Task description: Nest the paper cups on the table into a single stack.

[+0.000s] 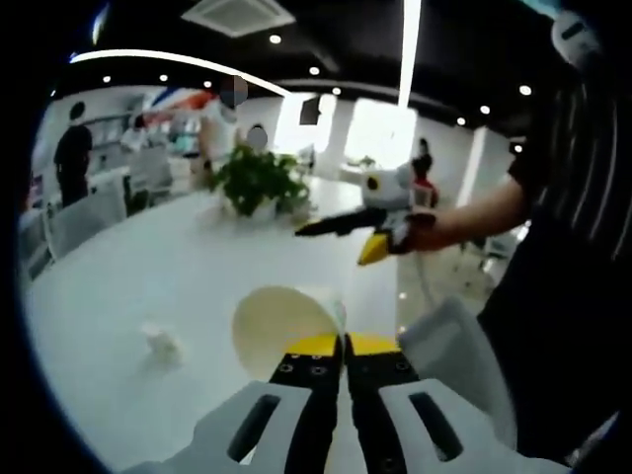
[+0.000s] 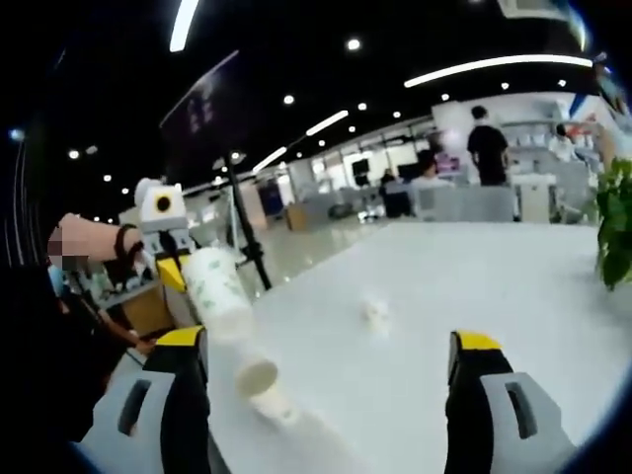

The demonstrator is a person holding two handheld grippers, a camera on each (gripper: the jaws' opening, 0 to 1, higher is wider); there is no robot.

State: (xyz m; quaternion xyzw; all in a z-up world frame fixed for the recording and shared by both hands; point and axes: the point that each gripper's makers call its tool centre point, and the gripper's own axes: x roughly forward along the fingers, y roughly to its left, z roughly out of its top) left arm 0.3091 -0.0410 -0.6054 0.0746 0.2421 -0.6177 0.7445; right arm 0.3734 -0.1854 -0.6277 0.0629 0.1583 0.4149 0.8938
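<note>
Cup clamped in left gripper; right gripper gapes wide over a fallen cup on the table

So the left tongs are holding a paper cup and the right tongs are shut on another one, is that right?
Not quite. The left tongs do hold a white paper cup, but the right tongs are open and empty, as the right gripper view shows. Another white paper cup lying on its side rests on the white table.

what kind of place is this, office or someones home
Most likely an open-plan office or showroom, not a home: a long white table with a potted plant, rows of recessed ceiling lights, and desks and chairs where people stand in the background.
</note>
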